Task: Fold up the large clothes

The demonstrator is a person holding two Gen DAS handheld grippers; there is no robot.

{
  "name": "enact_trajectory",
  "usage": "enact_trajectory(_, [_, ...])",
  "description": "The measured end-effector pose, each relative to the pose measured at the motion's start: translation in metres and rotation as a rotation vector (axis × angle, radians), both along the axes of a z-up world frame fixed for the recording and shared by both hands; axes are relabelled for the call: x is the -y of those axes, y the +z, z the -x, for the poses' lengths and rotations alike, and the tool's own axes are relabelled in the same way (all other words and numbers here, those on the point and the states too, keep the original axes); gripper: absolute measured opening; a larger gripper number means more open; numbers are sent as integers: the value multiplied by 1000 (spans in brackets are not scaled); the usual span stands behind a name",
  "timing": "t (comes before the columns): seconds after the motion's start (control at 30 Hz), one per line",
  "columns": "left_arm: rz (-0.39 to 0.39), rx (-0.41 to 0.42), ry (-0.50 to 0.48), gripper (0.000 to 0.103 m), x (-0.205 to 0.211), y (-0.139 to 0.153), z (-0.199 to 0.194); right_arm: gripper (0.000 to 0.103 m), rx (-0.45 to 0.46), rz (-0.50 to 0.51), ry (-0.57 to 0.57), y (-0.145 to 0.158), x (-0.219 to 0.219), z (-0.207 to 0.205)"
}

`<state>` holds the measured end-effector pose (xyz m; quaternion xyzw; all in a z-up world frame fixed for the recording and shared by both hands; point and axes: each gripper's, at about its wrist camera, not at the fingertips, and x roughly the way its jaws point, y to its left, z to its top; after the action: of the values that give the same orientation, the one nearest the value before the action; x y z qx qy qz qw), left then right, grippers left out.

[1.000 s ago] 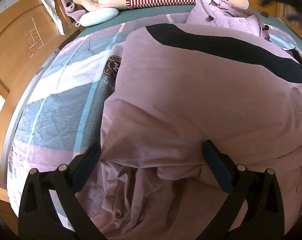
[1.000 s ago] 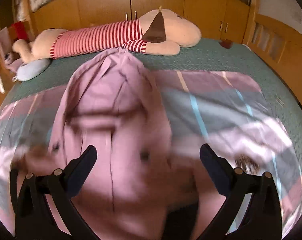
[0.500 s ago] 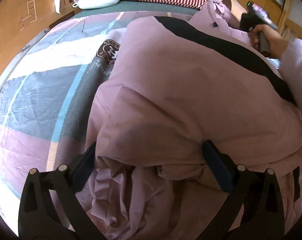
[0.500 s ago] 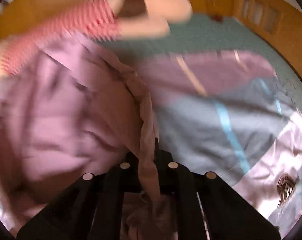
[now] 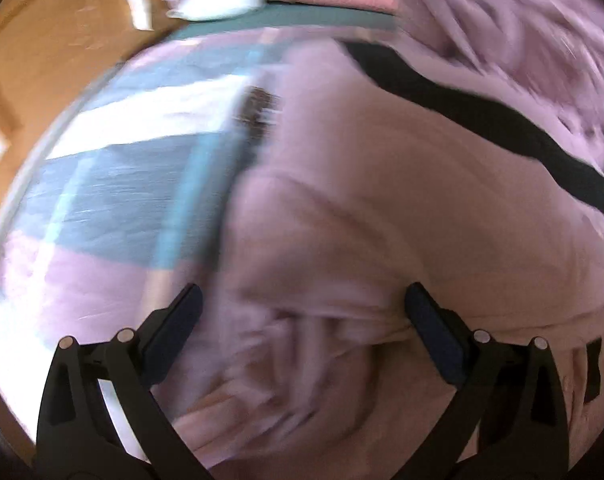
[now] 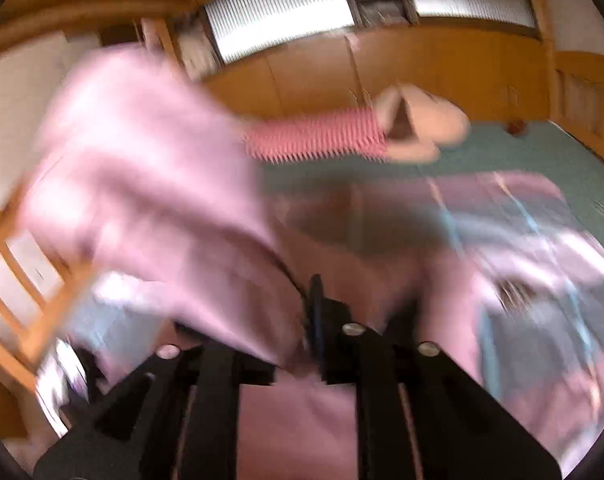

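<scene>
a pink garment (image 6: 150,184) is held lifted by the right gripper (image 6: 311,320) while the left gripper (image 5: 302,324) is kept wide open over it.

in the right wrist view the jaws are seen pressed together on a fold of the pink cloth at lower centre — the fabric is swept up and across the upper left of the frame, blurred. in the left wrist view the two fingers are set far apart with nothing between them but crumpled pink cloth beneath; the garment is spread over the centre and right of the frame, crossed by a black band (image 5: 481,120). a plaid bedspread (image 5: 114,184) is seen at left, and what is probably a striped plush toy (image 6: 321,140) along the top.
</scene>
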<state>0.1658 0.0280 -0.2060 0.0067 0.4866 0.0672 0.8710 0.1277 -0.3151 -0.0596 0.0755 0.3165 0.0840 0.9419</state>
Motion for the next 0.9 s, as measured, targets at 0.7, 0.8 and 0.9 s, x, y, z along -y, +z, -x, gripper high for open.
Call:
enact_trajectory(0.7, [73,93,-73,101,38,55,20,63,-252,-247,108,-110,-63,25])
enact_trajectory(0.8, [35,96,-136,101,59,53,18,24,-295,-160,158,-121,-82,32])
enact_trajectory(0.9, [-29,140,-161,101,66,56,22,22,-201,-65,247,-101,-97,48])
